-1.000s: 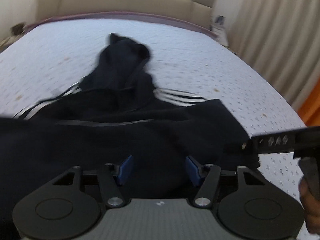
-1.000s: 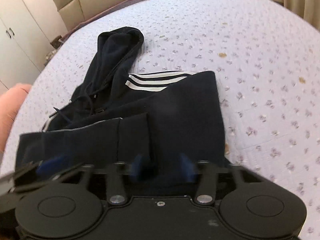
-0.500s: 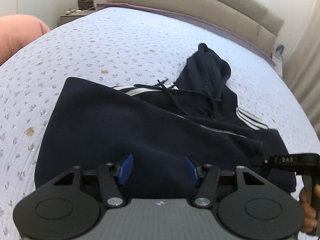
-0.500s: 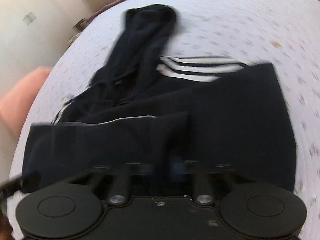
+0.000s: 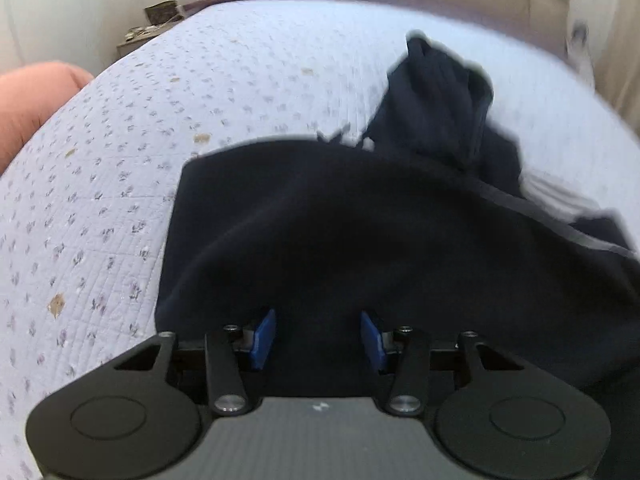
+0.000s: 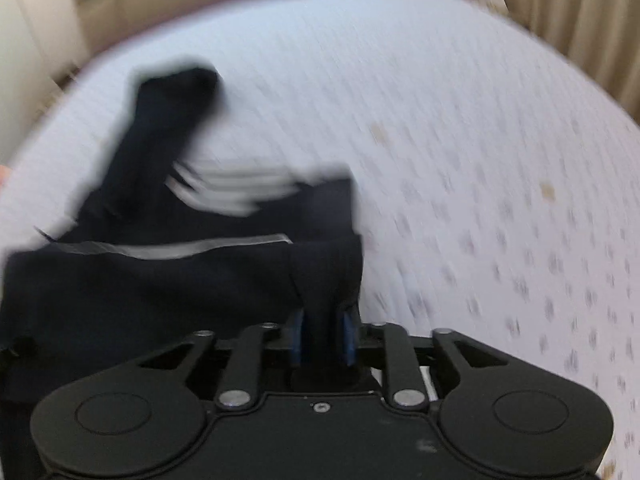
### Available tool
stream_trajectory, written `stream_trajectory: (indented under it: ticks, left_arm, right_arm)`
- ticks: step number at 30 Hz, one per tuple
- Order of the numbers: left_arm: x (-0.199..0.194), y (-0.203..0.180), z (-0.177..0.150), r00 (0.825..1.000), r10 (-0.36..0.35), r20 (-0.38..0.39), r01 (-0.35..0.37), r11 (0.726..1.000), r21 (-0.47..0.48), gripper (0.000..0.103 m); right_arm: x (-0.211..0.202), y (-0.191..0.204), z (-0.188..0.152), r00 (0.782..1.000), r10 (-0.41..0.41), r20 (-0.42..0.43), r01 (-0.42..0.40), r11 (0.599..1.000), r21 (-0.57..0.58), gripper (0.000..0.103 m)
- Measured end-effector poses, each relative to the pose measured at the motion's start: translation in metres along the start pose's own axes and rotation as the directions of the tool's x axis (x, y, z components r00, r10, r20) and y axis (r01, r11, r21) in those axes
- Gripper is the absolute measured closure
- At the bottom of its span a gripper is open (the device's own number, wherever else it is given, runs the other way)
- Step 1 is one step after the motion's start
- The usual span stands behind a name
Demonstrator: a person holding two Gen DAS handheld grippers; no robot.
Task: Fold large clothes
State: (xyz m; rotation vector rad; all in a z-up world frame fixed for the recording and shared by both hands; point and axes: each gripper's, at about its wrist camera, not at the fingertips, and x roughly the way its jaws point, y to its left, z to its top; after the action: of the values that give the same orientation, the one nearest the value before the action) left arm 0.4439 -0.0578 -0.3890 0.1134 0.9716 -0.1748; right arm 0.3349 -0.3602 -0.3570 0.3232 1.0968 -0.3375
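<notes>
Dark hoodie (image 5: 360, 240) lies on the bed (image 5: 120, 200) about half folded, hood and striped sleeve not yet tucked, no containers in view; left gripper (image 5: 318, 338) closing, spread over loose fabric, right gripper (image 6: 323, 338) opening, a fabric ridge between its jaws, grip unclear
</notes>
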Motion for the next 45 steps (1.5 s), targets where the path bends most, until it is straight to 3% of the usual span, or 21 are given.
stream_trajectory:
  ticks: [2, 4, 7, 9, 10, 11, 12, 14, 18, 22, 24, 28, 33, 36, 40, 42, 43, 45]
  left_arm:
    - [-0.006, -0.001, 0.003, 1.000, -0.020, 0.017, 0.020, 0.999, 0.025, 0.053]
    - [-0.020, 0.003, 0.008, 0.996, -0.072, 0.051, 0.072, 0.997, 0.016, 0.053]
    - [-0.044, 0.013, 0.019, 0.975, -0.185, 0.125, 0.190, 0.981, -0.027, 0.051]
    - [-0.045, 0.015, 0.027, 0.959, -0.248, 0.136, 0.259, 0.963, -0.069, 0.052]
    - [-0.039, 0.014, 0.029, 0.957, -0.261, 0.124, 0.272, 0.959, -0.079, 0.052]
    - [-0.031, 0.012, 0.030, 0.961, -0.254, 0.108, 0.263, 0.961, -0.080, 0.057]
    - [-0.021, 0.009, 0.029, 0.969, -0.233, 0.088, 0.239, 0.968, -0.071, 0.076]
    - [0.001, 0.004, 0.026, 0.981, -0.189, 0.043, 0.191, 0.980, -0.047, 0.093]
    - [0.033, 0.005, 0.015, 0.986, -0.166, -0.015, 0.166, 0.986, -0.018, 0.098]
    - [0.022, 0.005, 0.022, 0.984, -0.176, -0.021, 0.176, 0.984, 0.037, 0.096]
    - [0.004, 0.007, 0.032, 0.974, -0.221, 0.040, 0.218, 0.973, 0.077, 0.093]
    - [-0.017, 0.008, 0.081, 0.946, -0.279, 0.167, 0.255, 0.955, 0.153, 0.093]
    - [0.029, -0.014, 0.175, 0.929, -0.280, 0.241, 0.241, 0.954, 0.177, 0.092]
    - [0.074, -0.027, 0.224, 0.926, -0.302, 0.225, 0.276, 0.951, 0.141, 0.081]
    - [0.126, -0.037, 0.267, 0.927, -0.320, 0.195, 0.311, 0.947, 0.075, 0.062]
    - [0.148, -0.038, 0.277, 0.924, -0.339, 0.175, 0.338, 0.940, 0.039, 0.052]
    - [0.158, -0.039, 0.282, 0.921, -0.352, 0.164, 0.353, 0.935, 0.024, 0.050]
    - [0.179, -0.041, 0.289, 0.927, -0.349, 0.138, 0.351, 0.936, 0.011, 0.048]
  right_arm:
    - [-0.003, -0.006, 0.004, 0.999, 0.037, 0.014, -0.038, 0.999, 0.027, 0.056]
    - [-0.027, -0.006, 0.010, 0.993, 0.053, 0.104, -0.055, 0.998, 0.023, 0.053]
    - [-0.058, 0.010, 0.015, 0.969, 0.053, 0.243, -0.038, 0.997, -0.064, 0.033]
    - [-0.053, 0.028, 0.014, 0.974, 0.071, 0.215, -0.043, 0.990, -0.132, 0.046]
    - [-0.044, 0.036, 0.013, 0.980, 0.070, 0.187, -0.041, 0.987, -0.156, 0.084]
    - [-0.032, 0.042, 0.011, 0.986, 0.055, 0.154, -0.028, 0.984, -0.174, 0.103]
    - [-0.019, 0.046, 0.009, 0.992, 0.041, 0.123, -0.018, 0.984, -0.177, 0.103]
    - [0.002, 0.045, 0.007, 0.998, 0.013, 0.068, -0.003, 0.989, -0.151, 0.103]
    - [0.027, 0.037, 0.002, 1.000, 0.018, 0.000, -0.018, 0.995, -0.101, 0.103]
    - [0.024, 0.040, 0.015, 0.998, 0.036, -0.057, -0.044, 0.987, -0.155, 0.103]
    - [0.012, 0.034, 0.025, 0.994, 0.096, -0.060, -0.104, 0.984, -0.147, 0.099]
    - [-0.017, 0.034, 0.067, 0.977, 0.187, 0.102, -0.167, 0.970, -0.179, 0.096]
    - [0.008, 0.052, 0.138, 0.922, 0.292, 0.253, -0.253, 0.951, -0.178, 0.094]
    - [0.039, 0.065, 0.180, 0.892, 0.354, 0.280, -0.329, 0.935, -0.135, 0.090]
    - [0.085, 0.085, 0.219, 0.893, 0.354, 0.277, -0.335, 0.935, -0.116, 0.085]
    - [0.107, 0.091, 0.232, 0.893, 0.368, 0.259, -0.357, 0.930, -0.090, 0.072]
    - [0.115, 0.093, 0.237, 0.892, 0.376, 0.251, -0.368, 0.926, -0.081, 0.059]
    - [0.130, 0.095, 0.243, 0.891, 0.383, 0.246, -0.379, 0.923, -0.065, 0.055]
